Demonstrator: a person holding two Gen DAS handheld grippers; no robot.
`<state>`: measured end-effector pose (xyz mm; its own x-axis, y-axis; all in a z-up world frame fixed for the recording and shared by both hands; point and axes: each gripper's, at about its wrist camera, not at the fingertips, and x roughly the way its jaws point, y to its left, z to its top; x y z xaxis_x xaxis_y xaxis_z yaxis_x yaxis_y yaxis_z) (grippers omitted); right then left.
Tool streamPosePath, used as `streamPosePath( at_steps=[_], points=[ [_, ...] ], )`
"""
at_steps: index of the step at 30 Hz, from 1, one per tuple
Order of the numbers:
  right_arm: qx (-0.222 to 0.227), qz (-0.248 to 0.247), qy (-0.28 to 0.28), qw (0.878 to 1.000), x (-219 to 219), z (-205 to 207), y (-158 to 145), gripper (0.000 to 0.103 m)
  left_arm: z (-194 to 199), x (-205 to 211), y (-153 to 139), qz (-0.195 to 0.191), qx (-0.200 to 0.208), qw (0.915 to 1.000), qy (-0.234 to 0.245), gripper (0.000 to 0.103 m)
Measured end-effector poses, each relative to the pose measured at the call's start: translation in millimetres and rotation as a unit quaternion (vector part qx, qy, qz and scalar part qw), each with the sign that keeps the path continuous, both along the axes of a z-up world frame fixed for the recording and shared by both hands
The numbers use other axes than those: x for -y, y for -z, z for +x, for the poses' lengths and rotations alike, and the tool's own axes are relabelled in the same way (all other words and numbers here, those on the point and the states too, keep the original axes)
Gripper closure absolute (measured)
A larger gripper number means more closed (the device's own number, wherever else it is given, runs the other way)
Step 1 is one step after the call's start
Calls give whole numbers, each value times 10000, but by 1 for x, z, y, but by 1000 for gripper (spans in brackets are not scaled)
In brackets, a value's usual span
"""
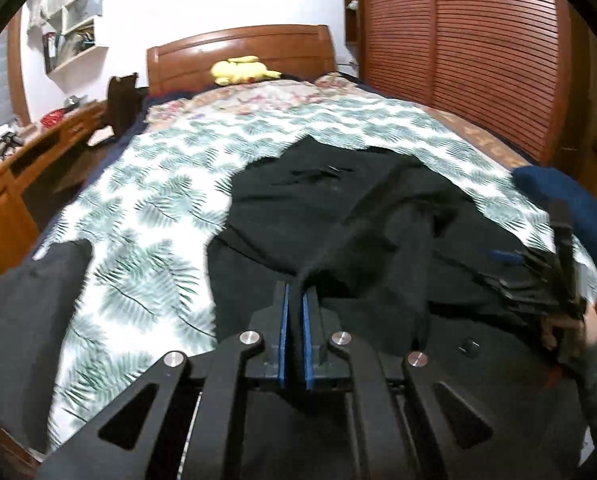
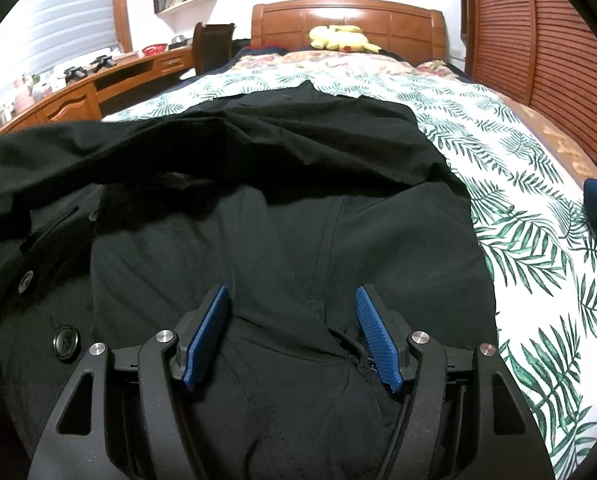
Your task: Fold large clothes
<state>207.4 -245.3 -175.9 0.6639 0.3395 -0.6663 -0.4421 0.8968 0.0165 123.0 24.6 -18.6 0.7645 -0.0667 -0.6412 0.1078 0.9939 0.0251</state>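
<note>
Two grippers in view. My left gripper (image 1: 294, 300) has its blue pads (image 1: 283, 336) pressed together on a ridge of black cloth; the fold runs up from between the pads and is pulled taut toward the middle of the bed. My right gripper (image 2: 292, 320) stands with jaws spread wide, nothing pinched; its blue pads (image 2: 372, 336) sit just above the cloth, one each side of a seam.

The black coat (image 2: 258, 208) lies along the middle of the bed, its far end reaching toward the headboard (image 2: 346, 20) and its near end under both grippers at the foot edge. A large button (image 2: 65, 342) and a smaller one show on the coat's left part, near the right gripper. A cord lies beside the right pad.

Under the coat: a leaf-print sheet (image 1: 146, 208), bare on both sides of the coat. A second dark garment (image 1: 30, 320) rests at the bed's left edge, apart from the coat. A dark blue cloth (image 1: 570, 204) sits at the right edge.

In the left view my right hand (image 1: 578, 328) shows, blurred, at the right edge.

At the head edge: a floral blanket (image 2: 338, 62) and a yellow plush toy (image 2: 340, 38) against the headboard. A wooden desk (image 2: 98, 88) runs along the left side.
</note>
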Motion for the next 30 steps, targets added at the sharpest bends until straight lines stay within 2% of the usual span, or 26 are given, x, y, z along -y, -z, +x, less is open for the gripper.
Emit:
streamPosePath(
  at_steps=[5,9,15,21,26,30],
  points=[
    [3,-1,-1,10000,0,0,0,36,8,-19,-3,51,28,9997,-246,99],
    [4,-1,-3,10000,0,0,0,36,8,-31,3,-148,-86,9992,-359,97],
    [4,0,-3,10000,0,0,0,36,4,-32,15,-373,-226,9988,-226,93],
    [6,-1,-5,10000,0,0,0,36,-3,-28,21,-171,-225,9989,-375,89],
    [7,-1,-6,10000,0,0,0,36,-11,-31,24,-243,-193,9988,-391,88],
    [8,-1,-7,10000,0,0,1,36,-18,-32,26,-258,-140,9988,-397,83]
  ],
)
